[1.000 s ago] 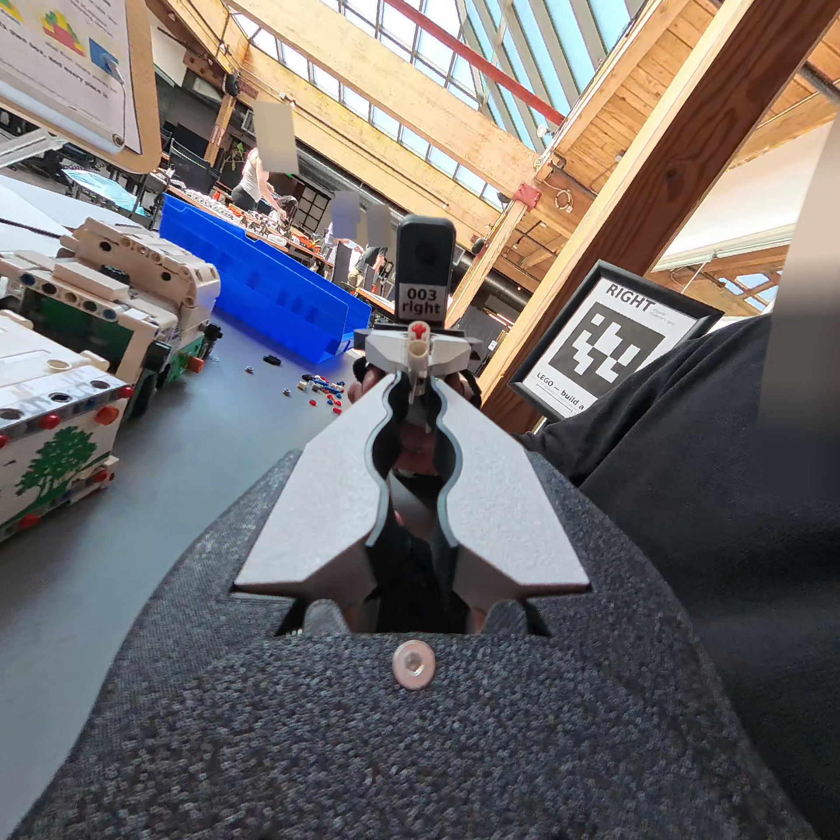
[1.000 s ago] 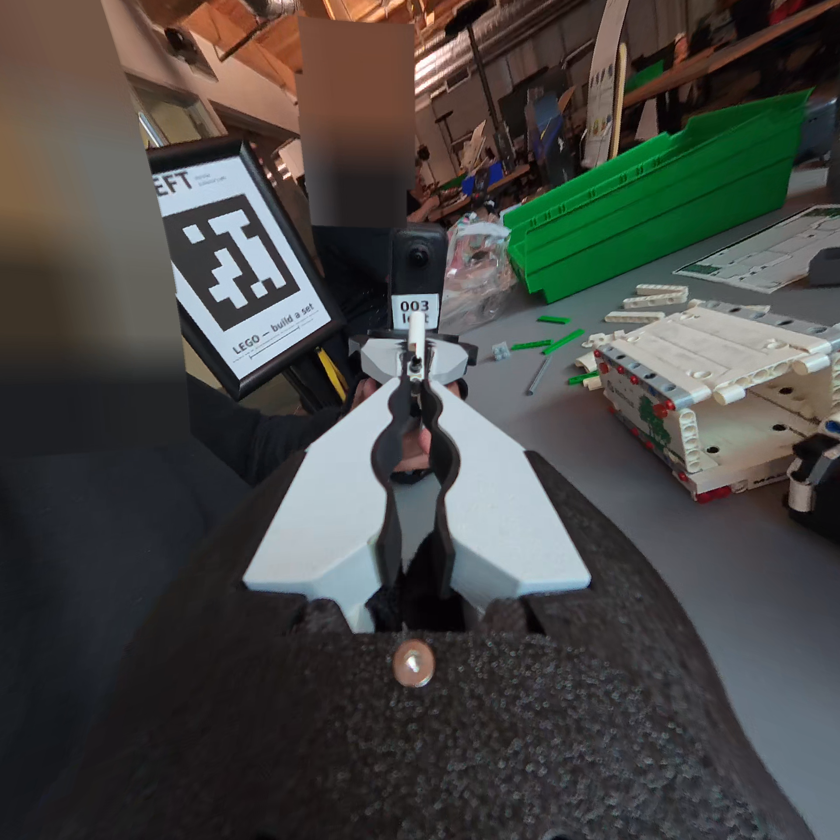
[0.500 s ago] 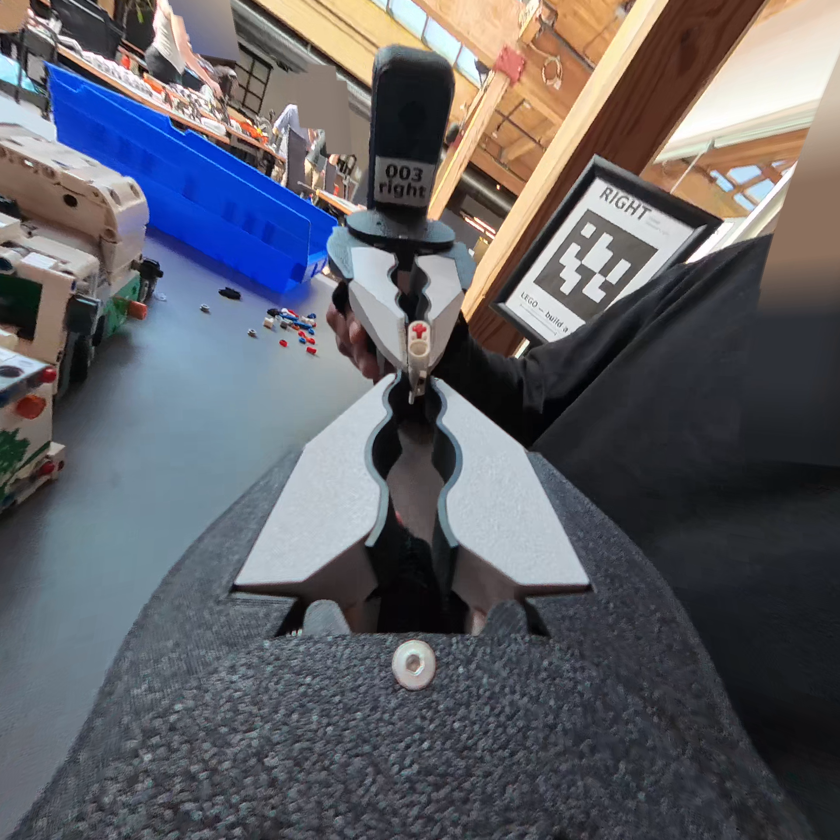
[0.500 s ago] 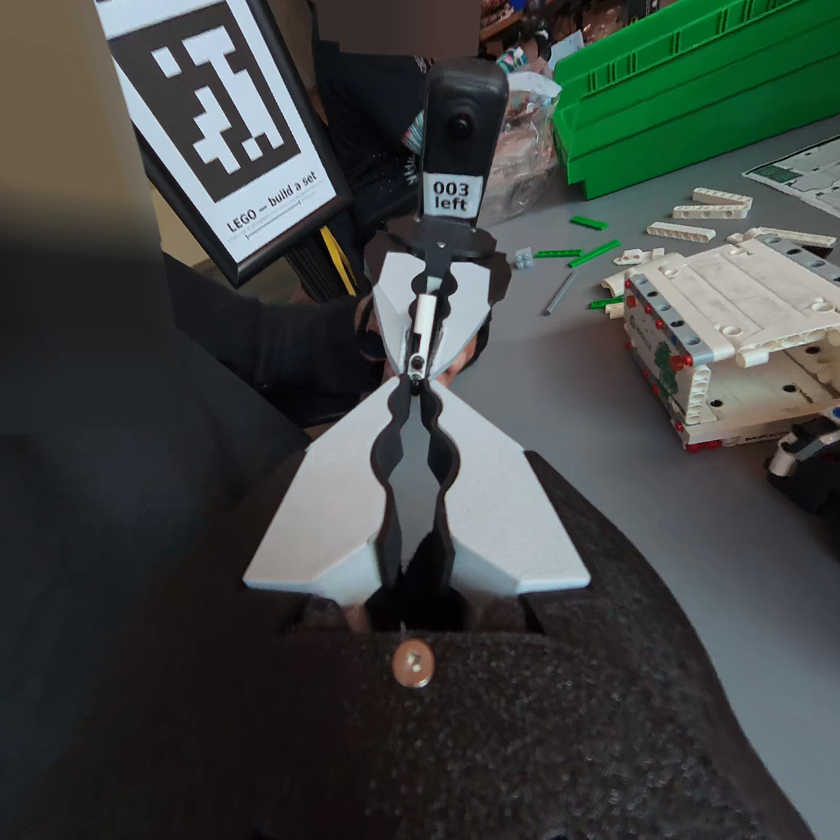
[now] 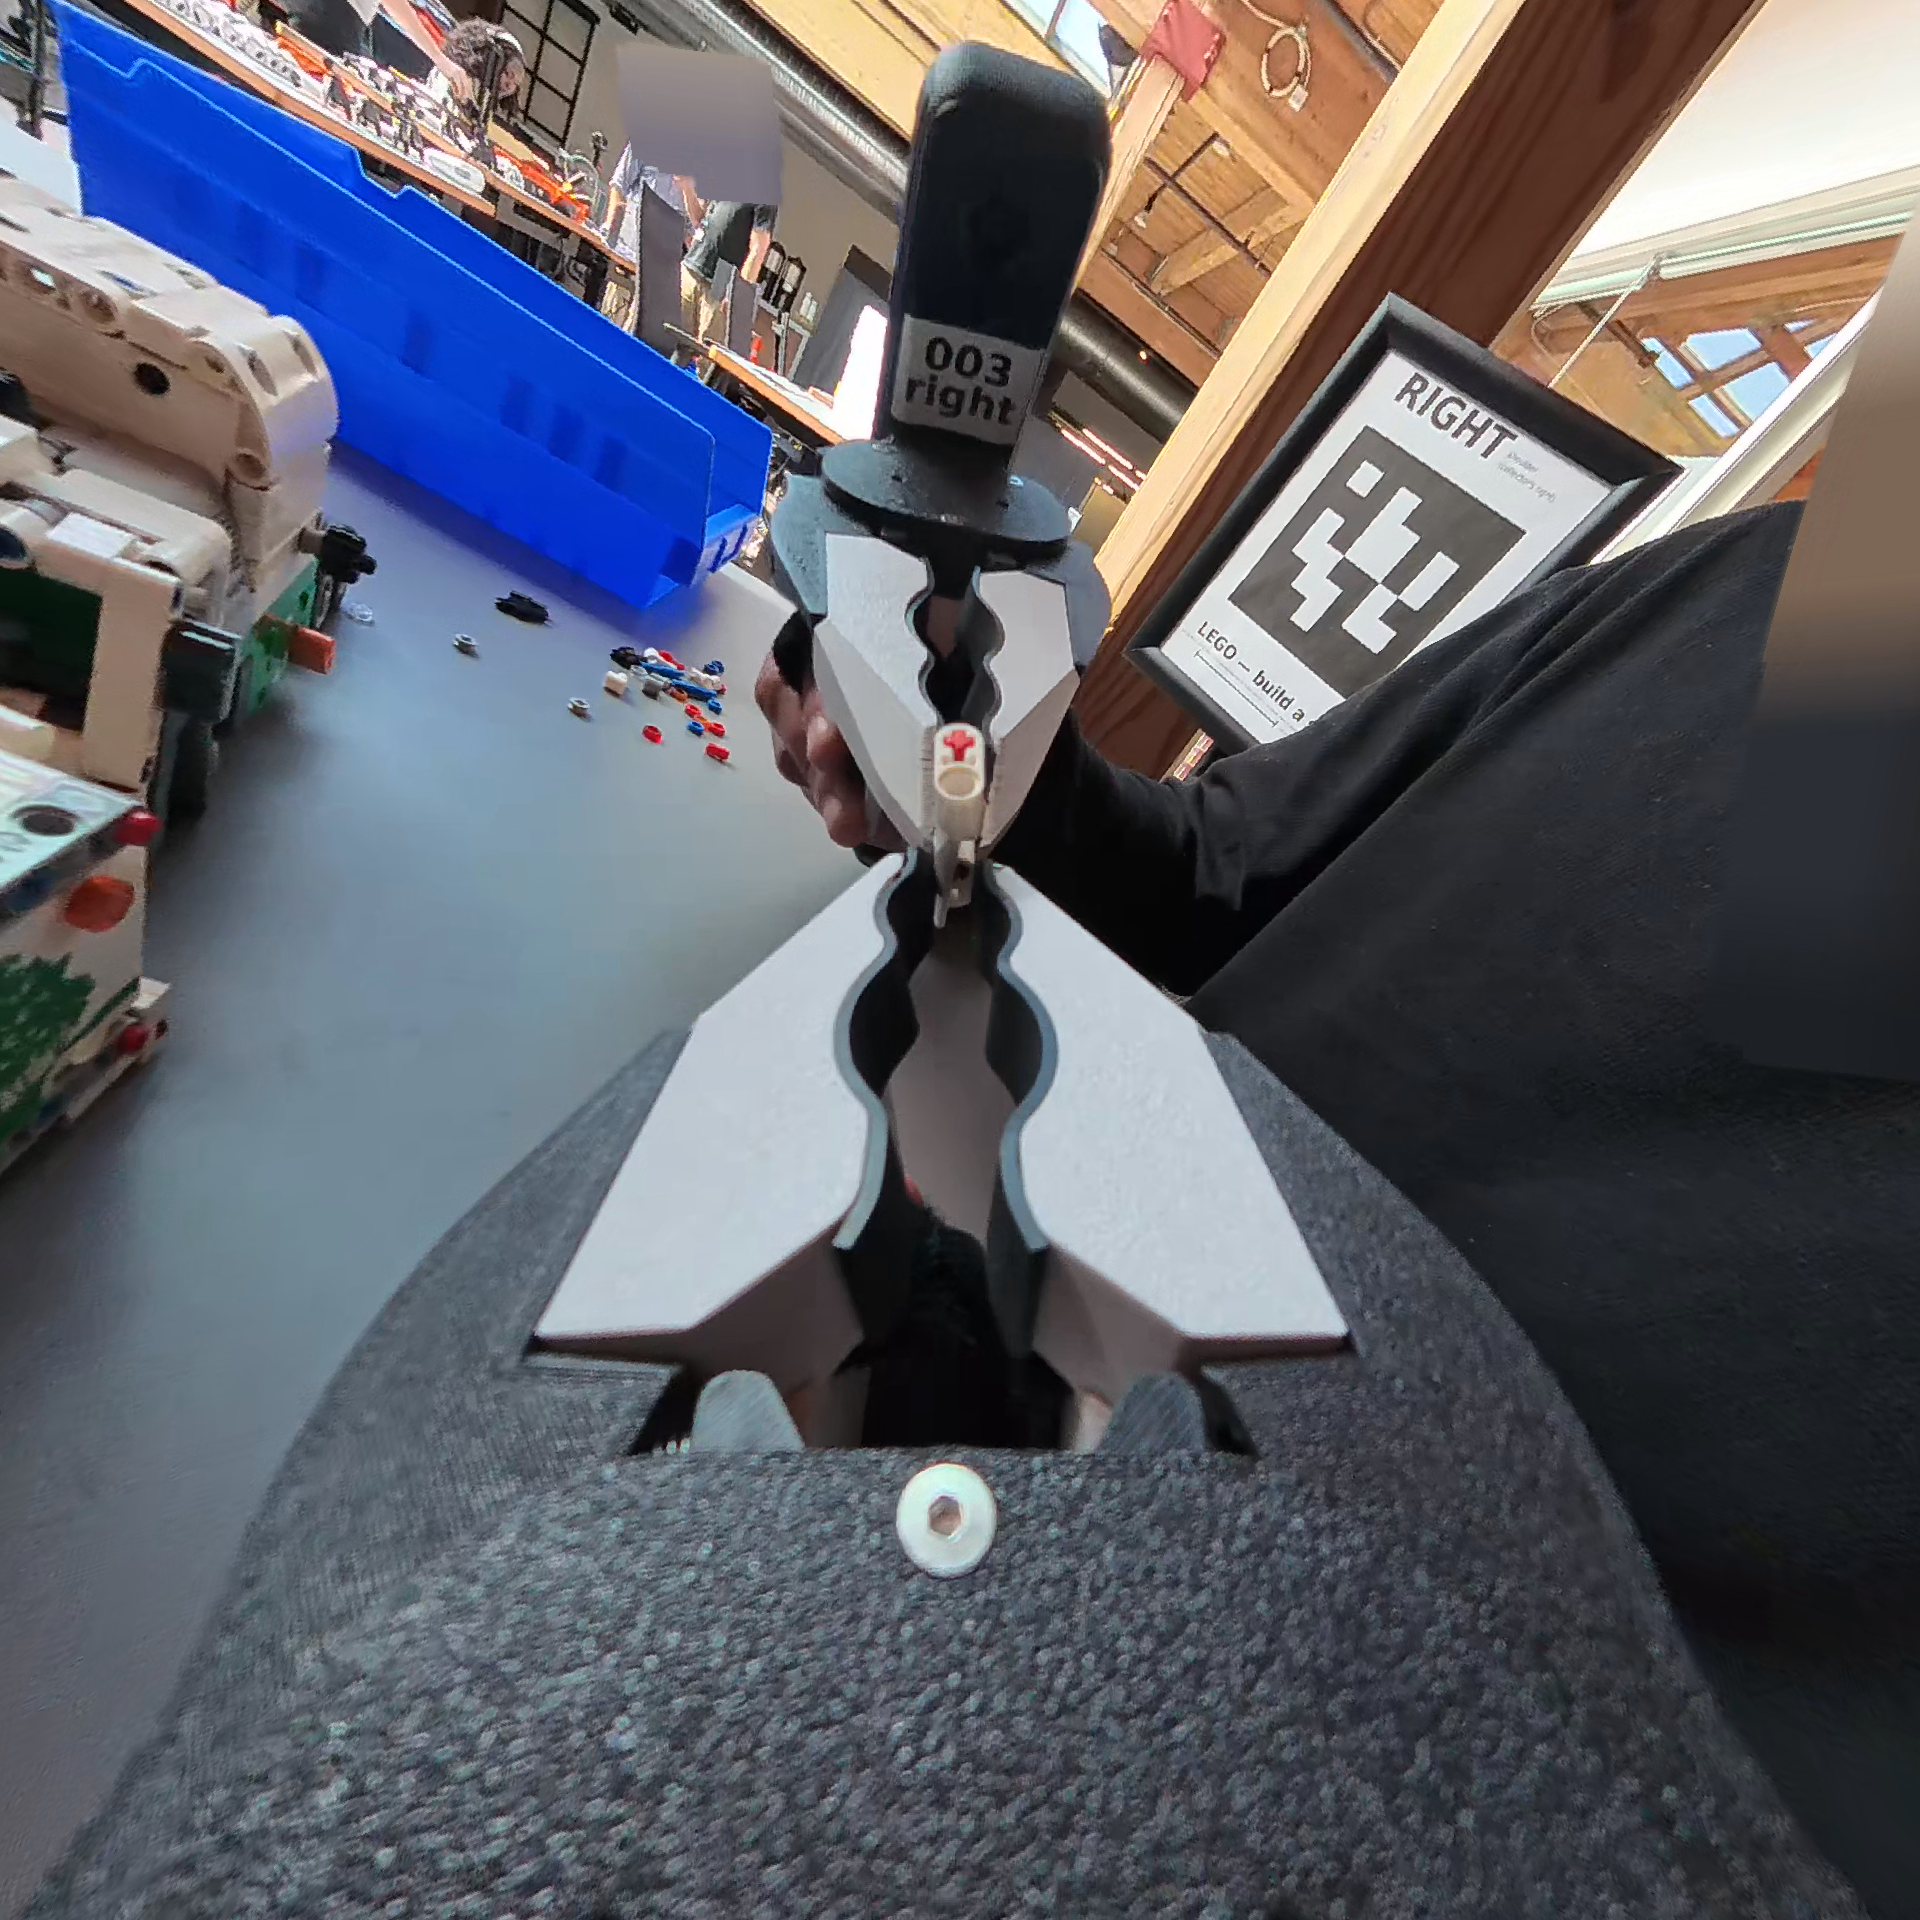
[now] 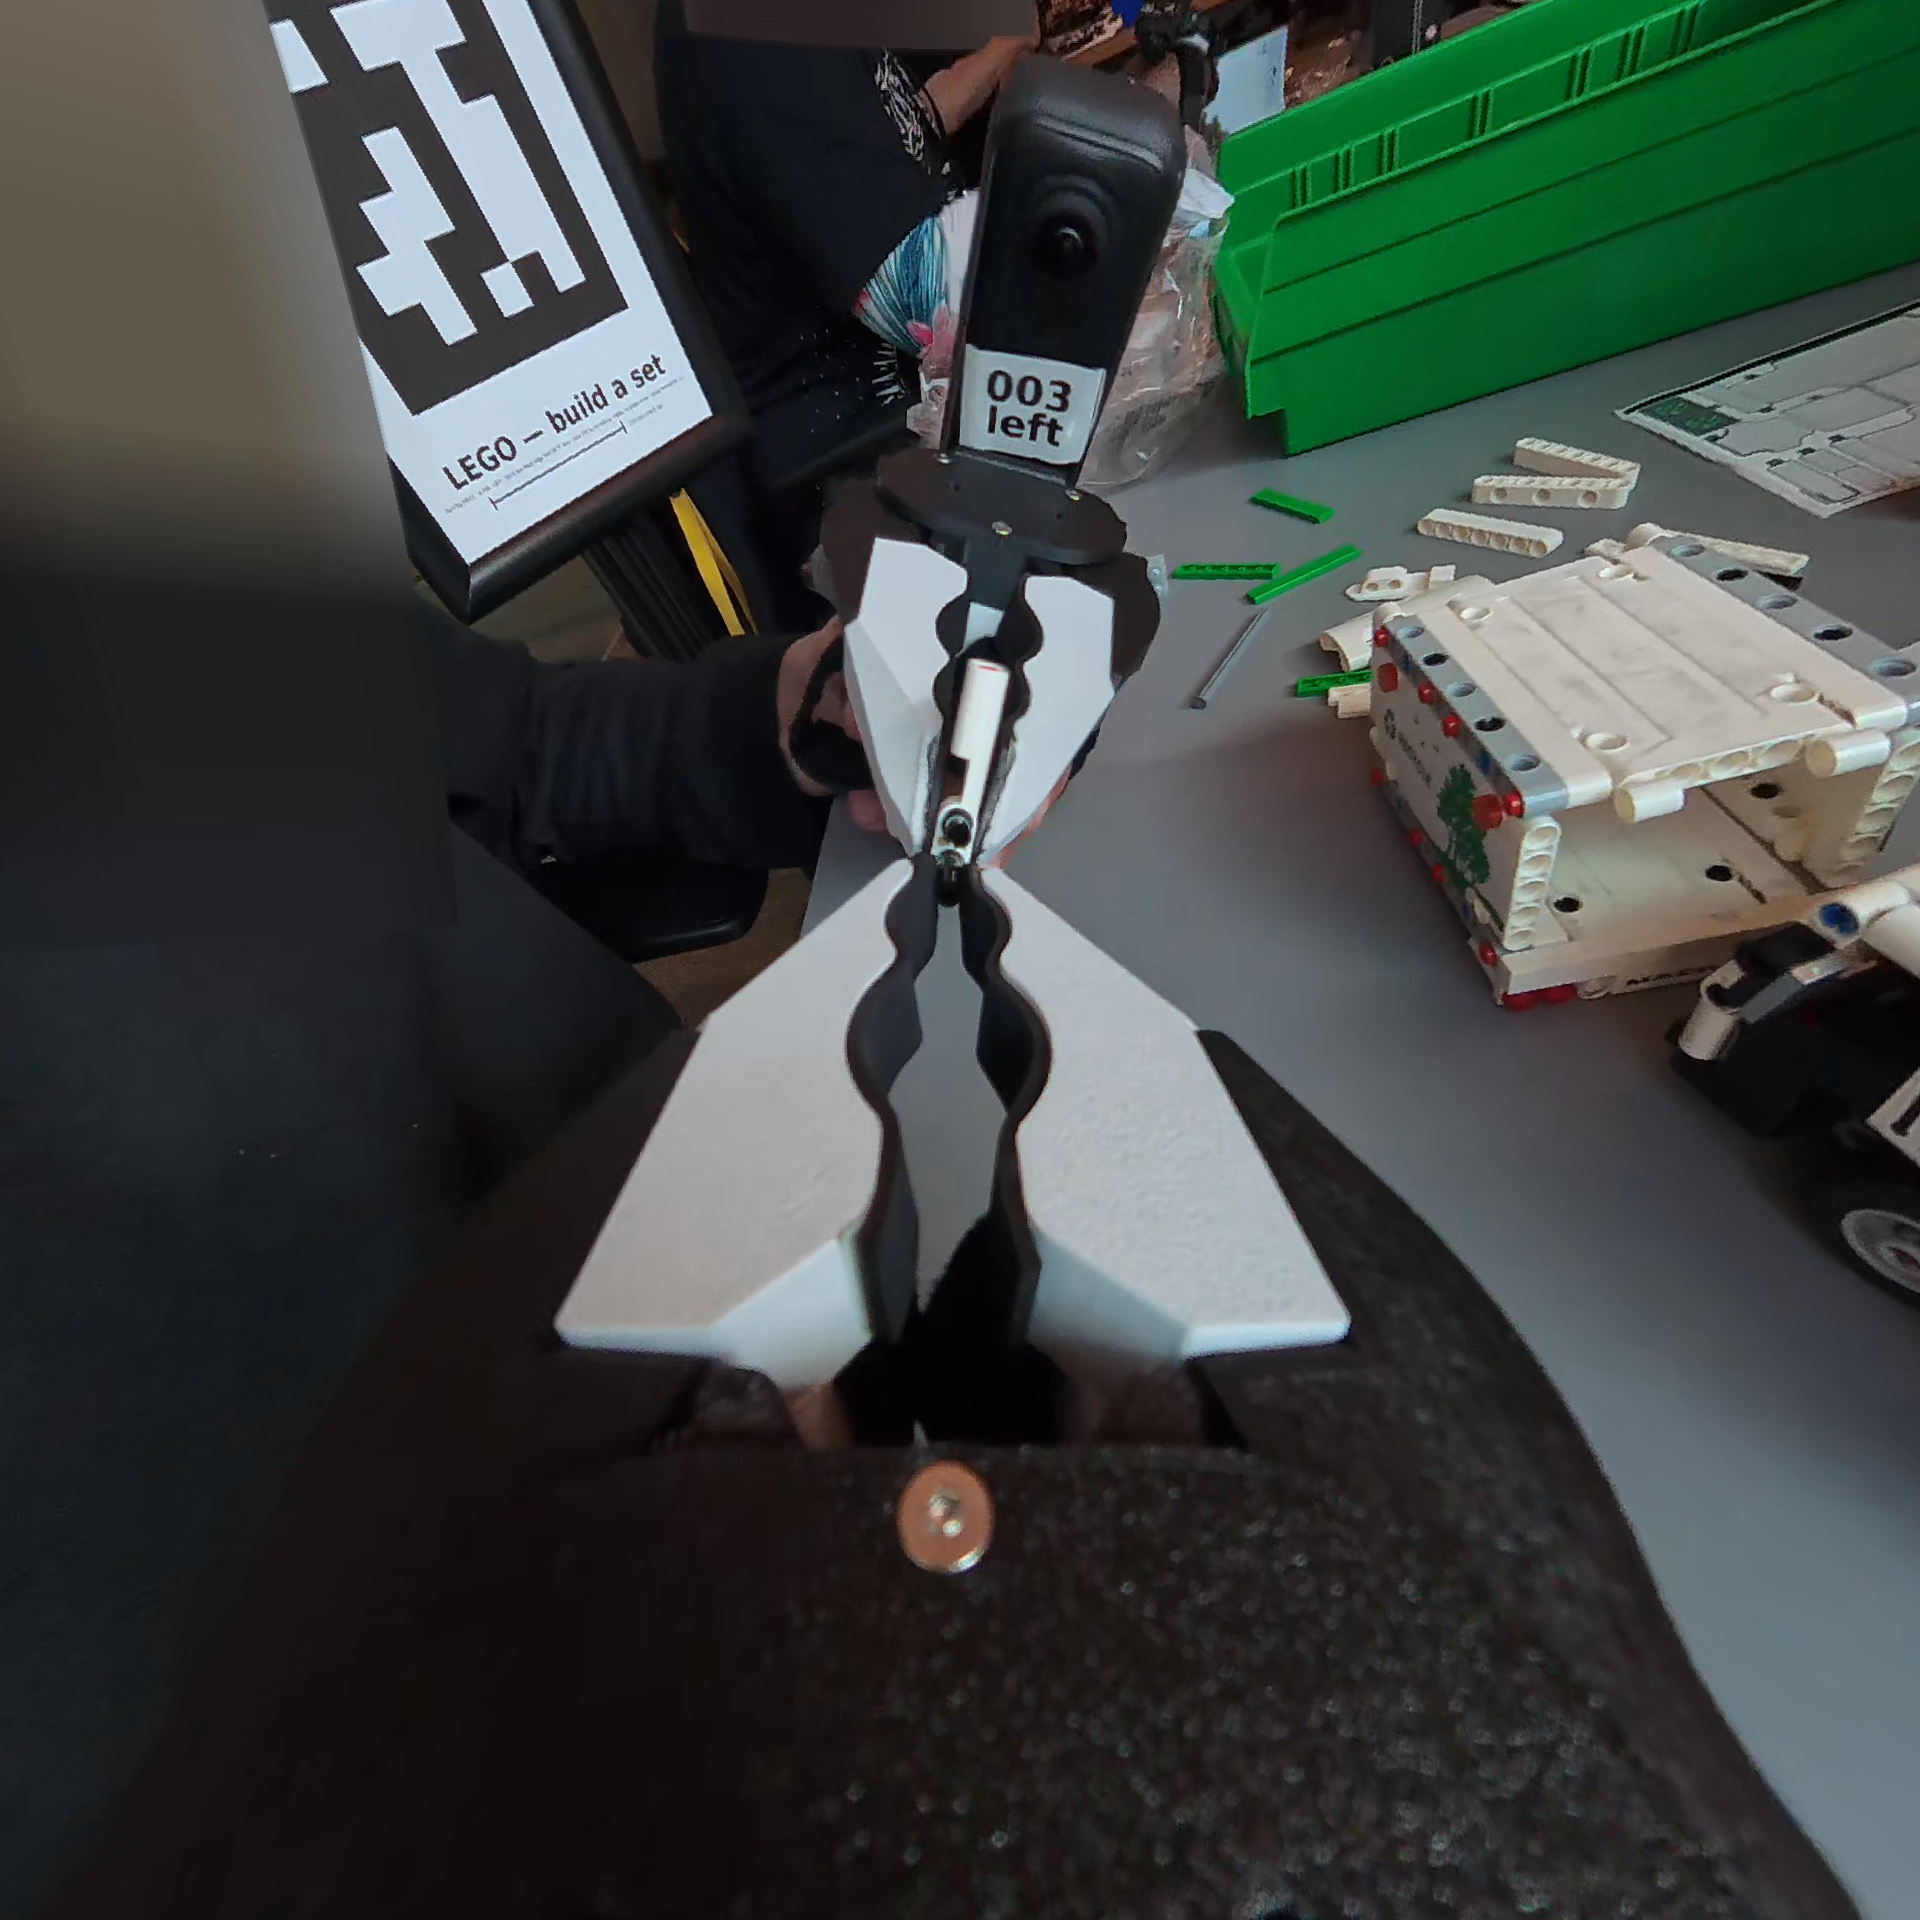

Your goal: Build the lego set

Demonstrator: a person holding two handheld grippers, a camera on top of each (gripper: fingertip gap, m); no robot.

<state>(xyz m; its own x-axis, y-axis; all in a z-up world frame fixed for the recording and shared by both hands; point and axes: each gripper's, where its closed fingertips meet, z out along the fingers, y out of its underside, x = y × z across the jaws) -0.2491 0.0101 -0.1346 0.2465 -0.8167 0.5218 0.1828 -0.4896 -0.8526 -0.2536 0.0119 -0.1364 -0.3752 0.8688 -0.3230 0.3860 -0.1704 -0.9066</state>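
My two grippers face each other tip to tip above the grey table (image 5: 416, 935). In the left wrist view my left gripper (image 5: 951, 896) is shut on a thin white lego piece (image 5: 948, 878). Opposite it, the right gripper (image 5: 958, 831) is shut on a small white connector with a red axle end (image 5: 958, 769). In the right wrist view my right gripper (image 6: 948, 896) is shut at its tips. The left gripper (image 6: 951, 844) holds a long white beam (image 6: 979, 712) with a black pin (image 6: 951, 831) at its end. The two pieces meet between the tips.
A white and green lego truck model (image 5: 135, 540) stands on the table, also in the right wrist view (image 6: 1621, 758). A blue bin (image 5: 436, 353), small loose pieces (image 5: 675, 696), a green bin (image 6: 1558, 208), loose beams (image 6: 1538, 499), an instruction sheet (image 6: 1808, 416) and framed marker signs (image 5: 1382, 551) lie around. The tips of both grippers are at nearly the same place.
The two grippers have drawn closer, tip to tip, and both tilted so each now sees the other from above. Both stay shut on their pieces.
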